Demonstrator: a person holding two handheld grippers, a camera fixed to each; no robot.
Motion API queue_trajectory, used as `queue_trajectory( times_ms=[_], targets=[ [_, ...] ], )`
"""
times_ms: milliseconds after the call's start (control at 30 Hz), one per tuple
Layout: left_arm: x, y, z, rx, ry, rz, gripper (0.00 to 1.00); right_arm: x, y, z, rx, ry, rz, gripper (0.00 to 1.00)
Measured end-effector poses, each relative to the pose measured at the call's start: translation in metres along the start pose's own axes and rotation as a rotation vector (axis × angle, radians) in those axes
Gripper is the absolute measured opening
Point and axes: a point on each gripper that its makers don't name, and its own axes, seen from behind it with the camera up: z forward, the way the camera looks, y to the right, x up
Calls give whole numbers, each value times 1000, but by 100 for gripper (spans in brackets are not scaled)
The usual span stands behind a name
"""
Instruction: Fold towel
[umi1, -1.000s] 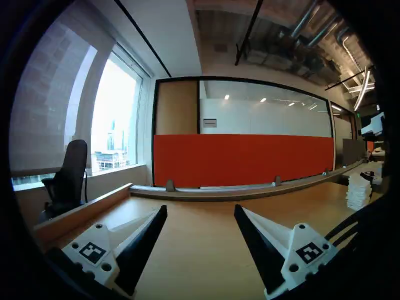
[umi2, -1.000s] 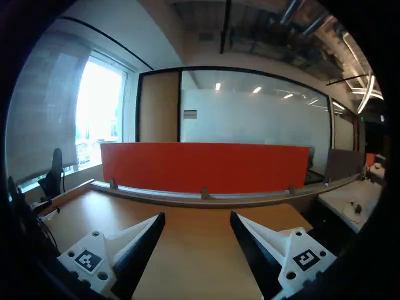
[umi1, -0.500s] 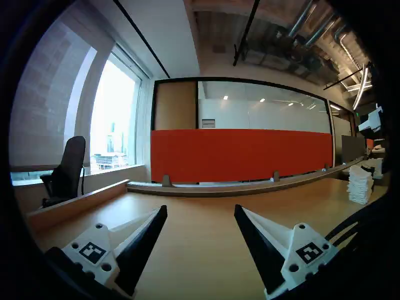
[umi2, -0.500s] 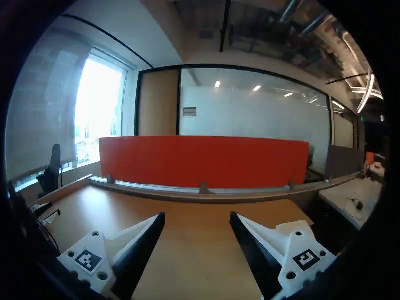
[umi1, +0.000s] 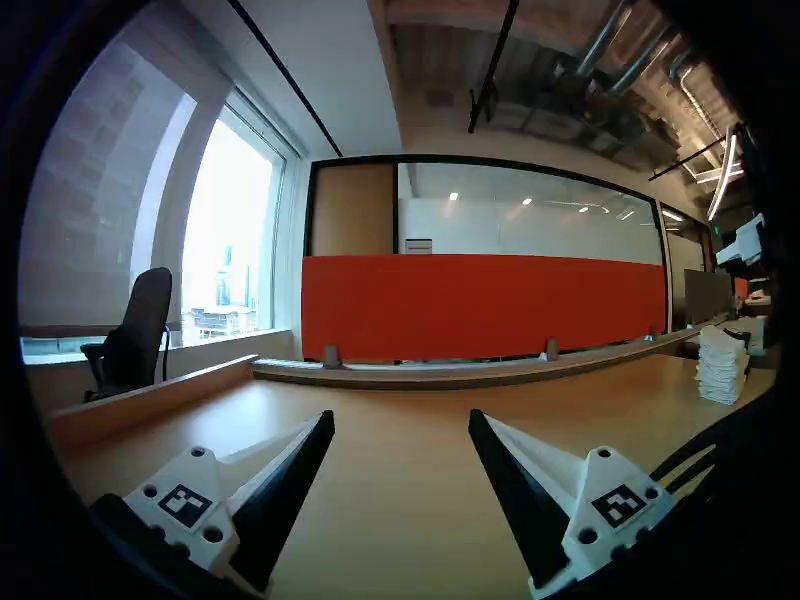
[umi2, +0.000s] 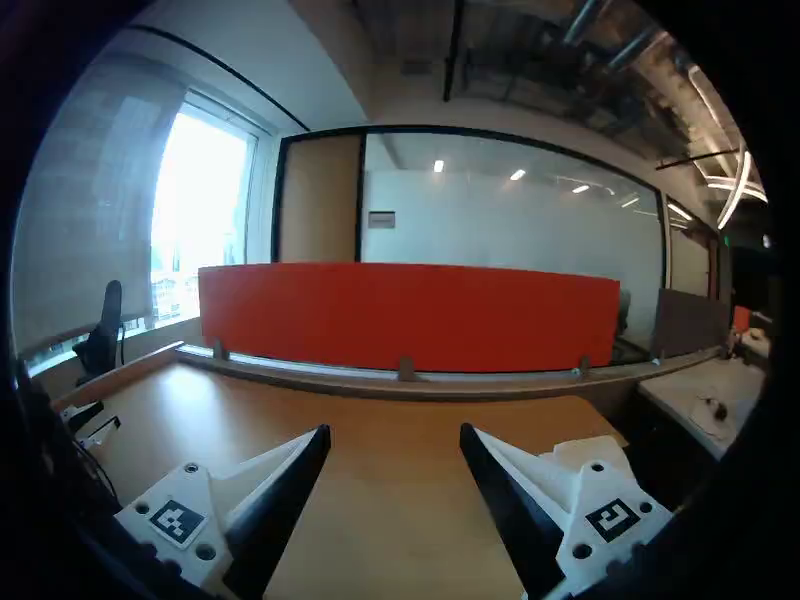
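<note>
My left gripper (umi1: 400, 430) hangs open over a bare wooden desk (umi1: 400, 400), nothing between its white fingers. A stack of folded white towels (umi1: 722, 364) stands on the desk at the far right of the left gripper view. In the right gripper view my right gripper (umi2: 395, 440) is also open and empty above the same wooden desk (umi2: 390, 420). At the left edge of that view, part of another gripper (umi2: 85, 425) pokes in low over the desk.
An orange divider panel (umi1: 480, 305) runs along the desk's back edge, with a glass wall behind it. A black office chair (umi1: 130, 340) stands by the window on the left. A white side desk (umi2: 700, 395) with small items lies to the right.
Both views have tipped slightly downward, so the divider and desk edge sit higher in frame. Both grippers stay open and empty.
</note>
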Motion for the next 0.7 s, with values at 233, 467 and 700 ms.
queue_trajectory(
  times_ms=[233,467,700],
  targets=[
    [-9,4,-3,3,-6,-1,100,-5,7,-3,-4,1,2,100],
    [-18,4,-4,8,-26,0,100,-9,14,-5,-12,2,6,100],
    [-25,3,-2,11,-49,6,100,-12,16,-7,-15,1,7,100]
  ],
)
